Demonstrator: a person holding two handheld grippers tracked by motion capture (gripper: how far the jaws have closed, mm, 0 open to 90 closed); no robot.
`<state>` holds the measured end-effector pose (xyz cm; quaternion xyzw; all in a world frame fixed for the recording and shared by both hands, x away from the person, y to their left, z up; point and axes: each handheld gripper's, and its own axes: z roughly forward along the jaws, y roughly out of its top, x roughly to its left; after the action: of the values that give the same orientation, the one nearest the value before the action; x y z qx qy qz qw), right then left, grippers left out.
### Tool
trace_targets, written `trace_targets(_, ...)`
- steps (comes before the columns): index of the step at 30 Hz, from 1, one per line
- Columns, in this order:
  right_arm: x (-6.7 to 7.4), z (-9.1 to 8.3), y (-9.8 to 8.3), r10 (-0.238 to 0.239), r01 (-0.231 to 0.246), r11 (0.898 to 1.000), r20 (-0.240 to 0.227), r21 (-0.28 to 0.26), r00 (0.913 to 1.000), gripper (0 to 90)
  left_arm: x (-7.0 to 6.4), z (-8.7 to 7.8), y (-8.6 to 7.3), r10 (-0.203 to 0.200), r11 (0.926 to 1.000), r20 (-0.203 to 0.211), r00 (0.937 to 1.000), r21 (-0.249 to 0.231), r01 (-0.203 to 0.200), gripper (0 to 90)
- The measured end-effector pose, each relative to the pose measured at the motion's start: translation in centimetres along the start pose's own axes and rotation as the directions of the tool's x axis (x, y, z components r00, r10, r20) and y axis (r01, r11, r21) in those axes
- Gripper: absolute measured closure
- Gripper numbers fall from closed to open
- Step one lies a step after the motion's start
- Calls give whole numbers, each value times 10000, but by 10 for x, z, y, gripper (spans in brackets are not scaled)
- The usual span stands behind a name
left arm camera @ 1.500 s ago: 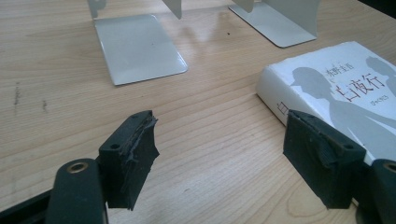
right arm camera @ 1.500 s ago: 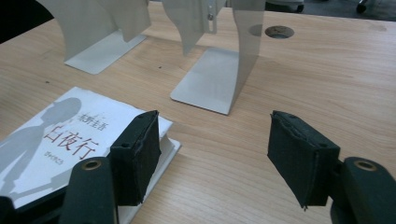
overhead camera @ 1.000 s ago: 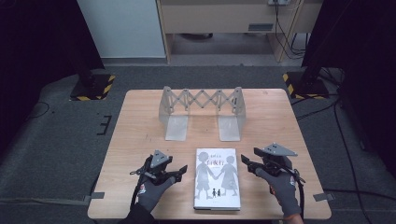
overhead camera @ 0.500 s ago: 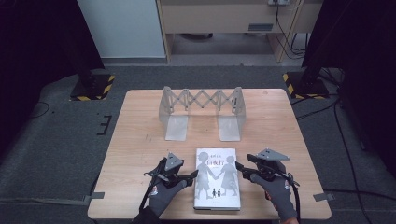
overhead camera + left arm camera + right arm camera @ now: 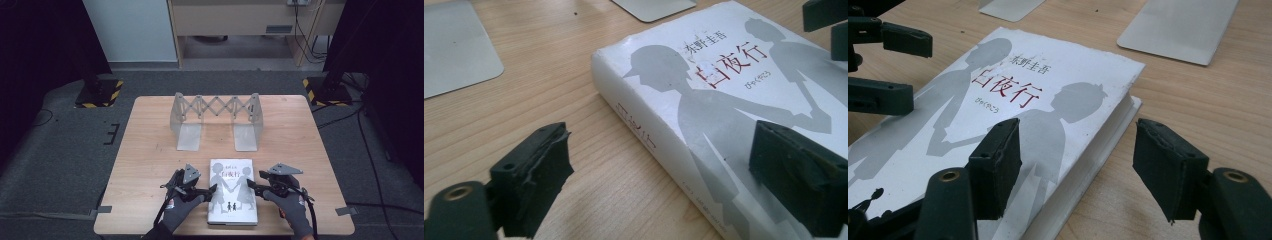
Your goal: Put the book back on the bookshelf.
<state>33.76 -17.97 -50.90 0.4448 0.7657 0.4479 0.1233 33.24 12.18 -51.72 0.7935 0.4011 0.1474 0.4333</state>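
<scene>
Since the frame a second earlier, you had brought both grippers inward and lower, from standing off the book's two long edges to straddling them. The book itself had not shifted, and the folding metal rack stayed where it was, well beyond both tools.

The book lay flat between your two grippers on the near part of the table, cover up. Its long axis ran away from you toward the rack, with the red title at the far end and the small figures at the near end.

Your left gripper sat at the spine side with its jaws spread wide and nothing held. Your right gripper sat at the page-edge side, jaws likewise spread and empty.

From above, the jaw tips seemed merely to touch the book's sides. The left gripper view showed more: one pad hung over bare wood beside the spine and the other over the cover, so the spine edge of the book lay within the gap. The right gripper view showed one pad over the cover and the other off the page edge of the book, with your left gripper's jaws visible across the cover. I could not tell whether any pad pressed on the book.
</scene>
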Motion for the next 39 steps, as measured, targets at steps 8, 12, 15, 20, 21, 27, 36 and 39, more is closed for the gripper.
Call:
trace_targets(8, 1, 6, -4, 233, -232, 9997, -299, 48, 9993, 347, -4, 4, 0, -75, 10000, 340, 9994, 11, 74, 58)
trace_targets(12, 0, 8, -6, 328, -331, 9994, -366, -77, 9988, 323, -5, 5, 0, -51, 10000, 361, 9993, 3, 51, 58)
trace_targets(15, 1, 10, -7, 377, -383, 9992, -465, -126, 9982, 291, -7, 7, -1, -103, 9999, 516, 9986, -36, 105, 44)
trace_targets(20, 1, 14, -10, 580, -595, 9981, -730, -185, 9956, 264, -13, 10, -2, 1, 10000, 1018, 9948, -59, 5, 27)
trace_targets(21, 2, 15, -10, 646, -664, 9976, -804, -200, 9947, 259, -14, 10, -2, 61, 9999, 1033, 9946, -86, -52, 22)
trace_targets(27, 11, 22, -13, 755, -774, 9969, -1205, -109, 9898, 183, -13, 12, -4, 3, 9999, 1197, 9928, -150, 15, 22)
trace_targets(36, 17, 27, -13, 556, -571, 9983, -1044, -120, 9930, 91, -12, 11, -5, -186, 9996, 1368, 9904, -178, 213, 64)
trace_targets(39, 16, 27, -14, 780, -786, 9969, -1171, -6, 9901, 111, -12, 10, -4, -275, 9995, 1522, 9880, -90, 292, 98)
